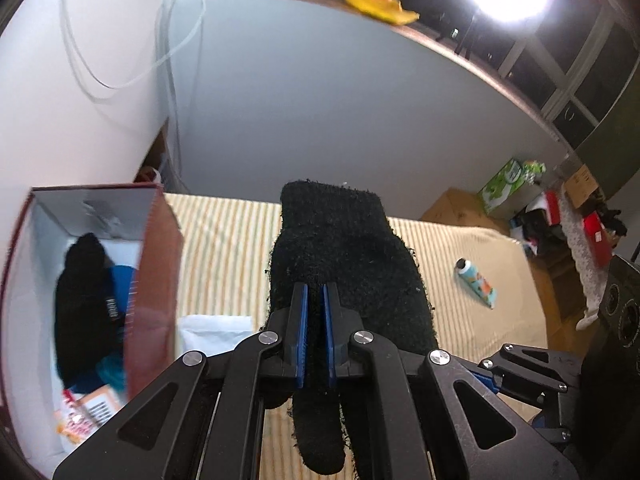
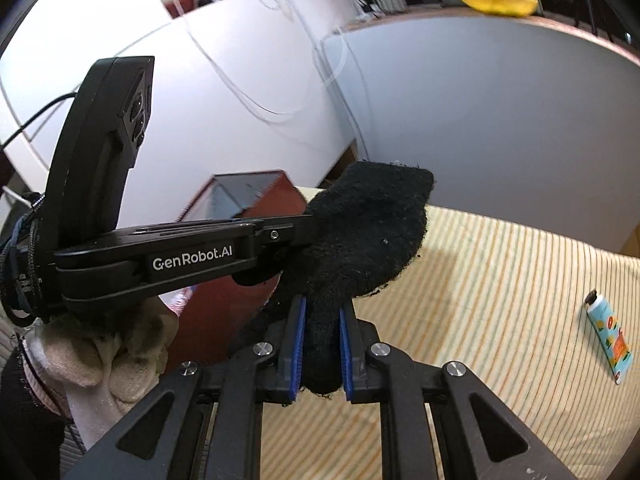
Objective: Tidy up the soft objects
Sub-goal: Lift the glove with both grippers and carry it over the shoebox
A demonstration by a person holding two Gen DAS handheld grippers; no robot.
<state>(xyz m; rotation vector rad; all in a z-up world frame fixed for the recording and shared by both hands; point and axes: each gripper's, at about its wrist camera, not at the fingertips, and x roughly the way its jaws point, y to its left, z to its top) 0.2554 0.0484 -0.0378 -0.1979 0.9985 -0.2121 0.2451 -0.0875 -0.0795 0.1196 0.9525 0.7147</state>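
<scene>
A black knit glove (image 1: 344, 256) is held in the air above the striped bed cover (image 1: 224, 248). My left gripper (image 1: 315, 292) is shut on it, with a glove finger hanging down between the jaws. My right gripper (image 2: 322, 308) is shut on the same glove (image 2: 360, 236) from the other side. The left gripper's body (image 2: 160, 256) crosses the right wrist view and reaches the glove. A dark red box (image 1: 156, 280) with a white inside stands open at the left, holding another black soft item (image 1: 80, 304) and blue fabric (image 1: 120, 280).
A small printed tube (image 1: 476, 284) lies on the bed cover to the right; it also shows in the right wrist view (image 2: 610, 332). A white packet (image 1: 216, 334) lies by the box. Boxes and clutter (image 1: 560, 216) sit beyond the bed's right side. A grey wall rises behind.
</scene>
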